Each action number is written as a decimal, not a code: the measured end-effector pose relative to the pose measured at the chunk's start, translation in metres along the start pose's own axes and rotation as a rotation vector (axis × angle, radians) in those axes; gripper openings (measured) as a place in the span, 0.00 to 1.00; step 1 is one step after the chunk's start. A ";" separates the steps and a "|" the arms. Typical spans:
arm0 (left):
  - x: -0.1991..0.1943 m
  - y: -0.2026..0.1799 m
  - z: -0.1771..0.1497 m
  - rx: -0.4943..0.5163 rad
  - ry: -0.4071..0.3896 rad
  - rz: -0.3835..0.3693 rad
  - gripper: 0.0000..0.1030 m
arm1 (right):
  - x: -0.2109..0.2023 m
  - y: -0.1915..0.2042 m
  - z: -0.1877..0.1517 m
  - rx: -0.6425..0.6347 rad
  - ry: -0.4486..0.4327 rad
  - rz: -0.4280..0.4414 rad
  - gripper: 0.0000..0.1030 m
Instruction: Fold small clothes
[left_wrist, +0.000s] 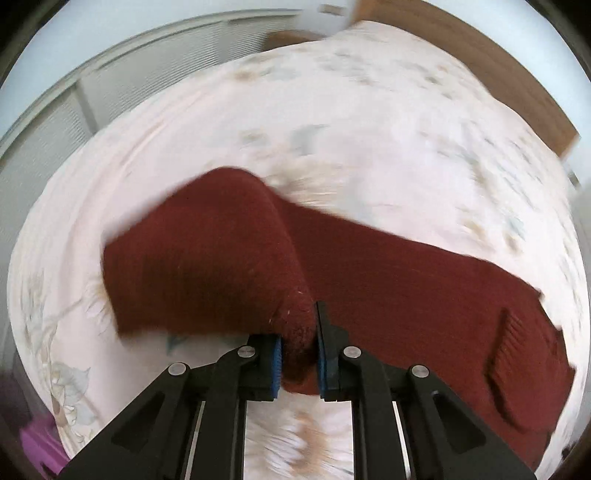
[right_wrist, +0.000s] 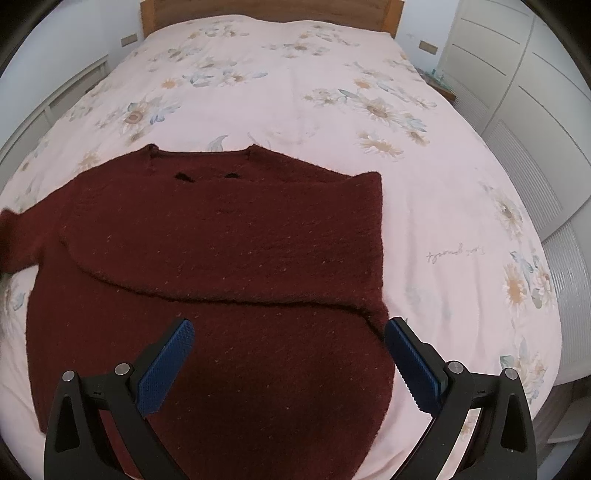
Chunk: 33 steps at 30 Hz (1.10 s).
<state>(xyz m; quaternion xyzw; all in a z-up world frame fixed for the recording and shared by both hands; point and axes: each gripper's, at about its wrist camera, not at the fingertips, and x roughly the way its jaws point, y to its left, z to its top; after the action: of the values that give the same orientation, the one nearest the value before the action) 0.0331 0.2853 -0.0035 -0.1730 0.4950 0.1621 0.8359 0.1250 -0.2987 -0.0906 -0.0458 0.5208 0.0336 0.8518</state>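
In the left wrist view, the left gripper has its 2 blue-padded fingers pinching a bunched part of a dark red knitted sweater. The cloth fills the narrow gap between the pads and rises from them into a ridge, with 1 flap falling away to the left and the rest spreading out to the right. A ribbed cuff or hem shows near the right edge. The sweater lies over a pale pink bedspread printed with flowers. The picture is blurred, so finer detail of the knit is hard to read. A wooden headboard runs along the upper right, and louvred white closet doors curve along the upper left.

In the right wrist view, the right gripper hovers with its 2 blue pads spread wide apart and nothing between them. The sweater lies flat on the bedspread near the bed's foot, its neckline toward the headboard. The right sleeve is folded across the body, its lower edge running above the fingertips. The other sleeve stretches off to the left edge. White closet doors stand on the right.
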 end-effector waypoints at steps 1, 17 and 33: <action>-0.008 -0.010 -0.003 0.028 -0.009 -0.010 0.11 | 0.001 0.000 0.000 -0.005 0.000 0.001 0.99; 0.000 -0.266 -0.001 0.426 -0.045 -0.194 0.11 | -0.016 -0.045 0.016 0.042 -0.068 -0.031 0.99; 0.098 -0.392 -0.072 0.667 0.059 -0.181 0.11 | 0.019 -0.071 -0.007 0.126 0.001 -0.008 0.99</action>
<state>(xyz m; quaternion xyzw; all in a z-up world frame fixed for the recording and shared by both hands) 0.1957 -0.0851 -0.0725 0.0620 0.5275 -0.0884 0.8426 0.1350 -0.3693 -0.1081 0.0060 0.5219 -0.0027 0.8530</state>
